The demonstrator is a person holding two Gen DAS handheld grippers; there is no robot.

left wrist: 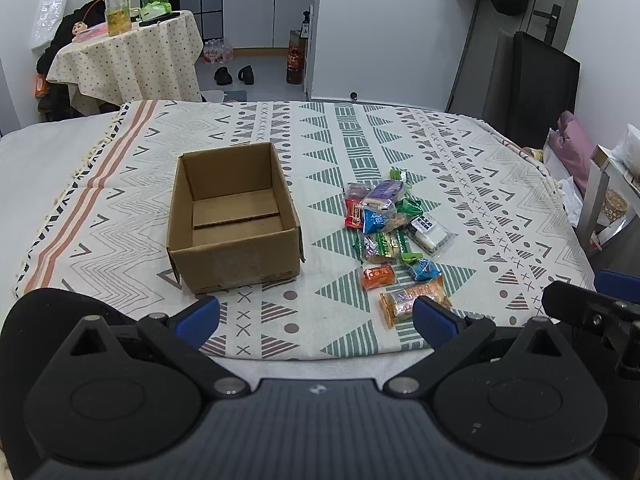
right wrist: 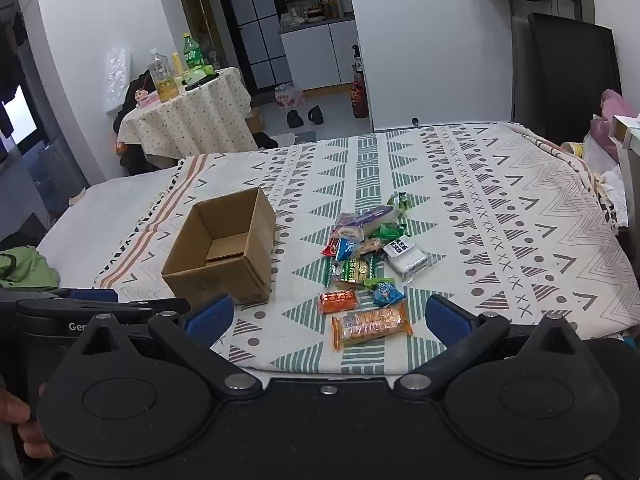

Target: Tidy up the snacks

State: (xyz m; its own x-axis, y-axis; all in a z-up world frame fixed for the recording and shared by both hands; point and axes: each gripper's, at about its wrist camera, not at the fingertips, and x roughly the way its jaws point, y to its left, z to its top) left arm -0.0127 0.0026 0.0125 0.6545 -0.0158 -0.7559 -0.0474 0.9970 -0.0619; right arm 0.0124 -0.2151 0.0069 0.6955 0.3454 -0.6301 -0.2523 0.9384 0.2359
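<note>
Both the left gripper [left wrist: 316,320] and right gripper [right wrist: 328,318] hover with fingers spread wide, holding nothing. Nearest, the orange cracker pack [right wrist: 371,325] looks light, crinkly and slippery, its contents brittle; pinch it gently across its short middle for the empty cardboard box [right wrist: 224,252].

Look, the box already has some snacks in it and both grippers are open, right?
Not quite. The box is empty; only its cardboard bottom shows in the left wrist view. The snacks all lie on the cloth beside it. Both grippers, left and right, are open.

Snacks [left wrist: 394,232] right of box [left wrist: 234,218].
</note>
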